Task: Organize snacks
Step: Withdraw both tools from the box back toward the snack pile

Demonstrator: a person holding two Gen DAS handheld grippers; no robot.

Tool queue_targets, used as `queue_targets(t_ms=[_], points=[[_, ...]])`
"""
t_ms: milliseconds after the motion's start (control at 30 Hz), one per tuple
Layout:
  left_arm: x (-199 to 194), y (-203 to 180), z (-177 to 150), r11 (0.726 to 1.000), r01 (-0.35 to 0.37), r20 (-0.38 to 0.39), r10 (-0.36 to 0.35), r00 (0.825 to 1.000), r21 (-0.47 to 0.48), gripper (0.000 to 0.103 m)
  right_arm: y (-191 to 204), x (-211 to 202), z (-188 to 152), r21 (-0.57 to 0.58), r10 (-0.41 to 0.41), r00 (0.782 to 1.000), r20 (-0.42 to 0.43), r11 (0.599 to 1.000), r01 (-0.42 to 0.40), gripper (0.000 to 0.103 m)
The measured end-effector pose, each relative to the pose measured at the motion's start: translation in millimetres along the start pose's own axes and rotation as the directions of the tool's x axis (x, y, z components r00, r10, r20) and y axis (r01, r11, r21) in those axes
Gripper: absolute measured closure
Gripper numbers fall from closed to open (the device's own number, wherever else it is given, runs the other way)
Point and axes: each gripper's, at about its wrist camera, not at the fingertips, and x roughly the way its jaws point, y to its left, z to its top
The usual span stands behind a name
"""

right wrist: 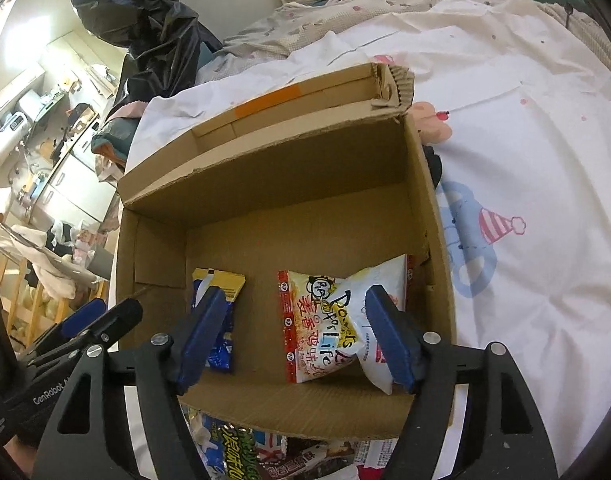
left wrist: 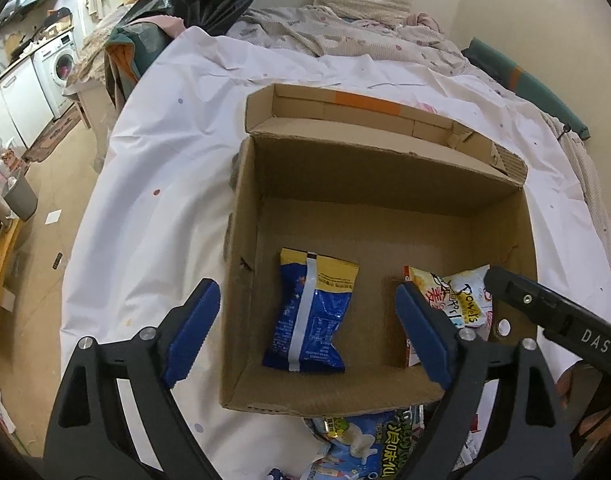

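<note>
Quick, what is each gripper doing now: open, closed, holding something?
Left gripper: open, holding nothing.
Right gripper: open, holding nothing.

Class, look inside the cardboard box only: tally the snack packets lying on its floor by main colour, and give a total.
Blue and yellow packet: 1
White and red packet: 1
Total in the cardboard box: 2

box (left wrist: 385,168): brown | packet (left wrist: 309,316): blue-yellow | sheet (right wrist: 525,140): white, cartoon print
</note>
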Motion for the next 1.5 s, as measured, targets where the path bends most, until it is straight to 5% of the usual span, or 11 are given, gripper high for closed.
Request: queue_targets(t_ms=[100, 533, 900, 1000, 1133, 1267, 1367, 1500], points=[[-5, 4, -2, 1.0, 0.008, 0.005, -0.008, 1.0, -0.009, 0.016, -4, -7, 0, 0.047, 0.062, 0.998, -0.006, 0.997, -0.061, 0.028], [-38, 21, -22, 0.998, 0.047, 0.005, -0.047, 0.999, -0.035, 0.016, -2, -63, -20, 0.021, 0.042, 0.997, 0.064, 0.999, -0.043, 0.028], [-44, 59, -68, 0.987, -0.028, -0.097, 0.013, 0.995, -0.161, 0.016, -21, -83, -62, 0.11, 0.081, 0.997, 0.006, 0.991, -0.081, 0.028], [-35, 66, -87, 0.981, -0.042, -0.176, 0.008, 0.984, -0.189, 0.016, -24, -85, -73, 0.119, 0.068, 0.998, -0.009, 0.991, -0.067, 0.028], [-13, 70, -123, 0.966, -0.045, -0.323, -0.041, 0.945, -0.256, 0.016, -31, -84, -88, 0.146, 0.054, 0.998, -0.04, 0.988, -0.048, 0.028], [6, 46, -149, 0.988, -0.027, -0.44, -0.042, 0.897, -0.15, 0.016, -36, -86, -95, 0.14, 0.029, 0.998, -0.05, 0.99, -0.022, 0.028], [11, 40, -156, 0.985, -0.018, -0.452, -0.063, 0.89, -0.172, 0.018, -39, -86, -96, 0.14, 0.021, 0.998, -0.054, 0.99, -0.014, 0.028], [19, 32, -160, 0.978, -0.021, -0.477, -0.082, 0.875, -0.206, 0.05, -38, -85, -95, 0.148, 0.028, 0.998, -0.051, 0.989, -0.02, 0.028]])
